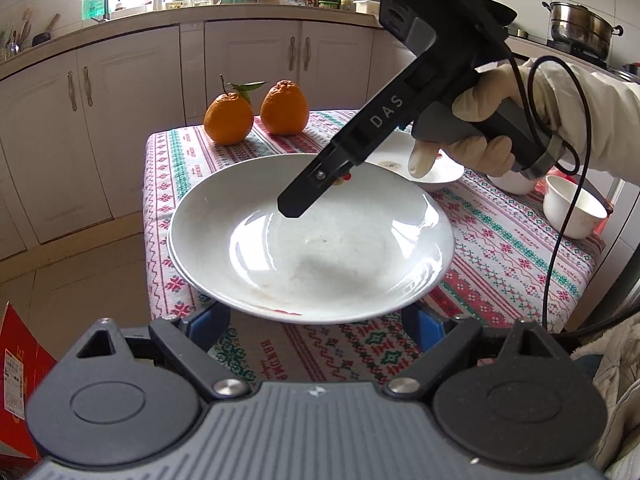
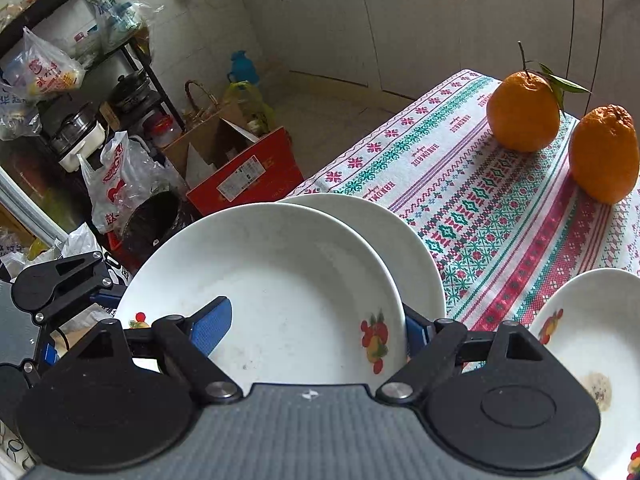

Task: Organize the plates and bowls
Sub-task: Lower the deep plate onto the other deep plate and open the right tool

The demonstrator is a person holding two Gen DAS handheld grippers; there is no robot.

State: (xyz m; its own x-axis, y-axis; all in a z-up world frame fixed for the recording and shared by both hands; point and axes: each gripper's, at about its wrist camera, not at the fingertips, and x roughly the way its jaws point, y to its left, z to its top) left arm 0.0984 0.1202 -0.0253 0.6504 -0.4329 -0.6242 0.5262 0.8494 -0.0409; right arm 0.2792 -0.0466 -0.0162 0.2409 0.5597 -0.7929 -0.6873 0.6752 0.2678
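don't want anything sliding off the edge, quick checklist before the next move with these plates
1. top plate squared on lower plate: not ok, offset.
2. stack fully on table: not ok, it overhangs the edge.
3. right gripper open: ok, jaws straddle the top plate's rim.
4. left gripper open: ok; contact with the plate cannot tell, the rim hides its tips.
5. third plate apart from the stack: ok.
6. oranges out of the way: ok.

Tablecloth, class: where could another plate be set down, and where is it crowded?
Free: the tablecloth between the stacked plates and the two oranges. Also the near edge below the stack in the left wrist view. Crowded: the right side, where a third plate and small bowls sit.
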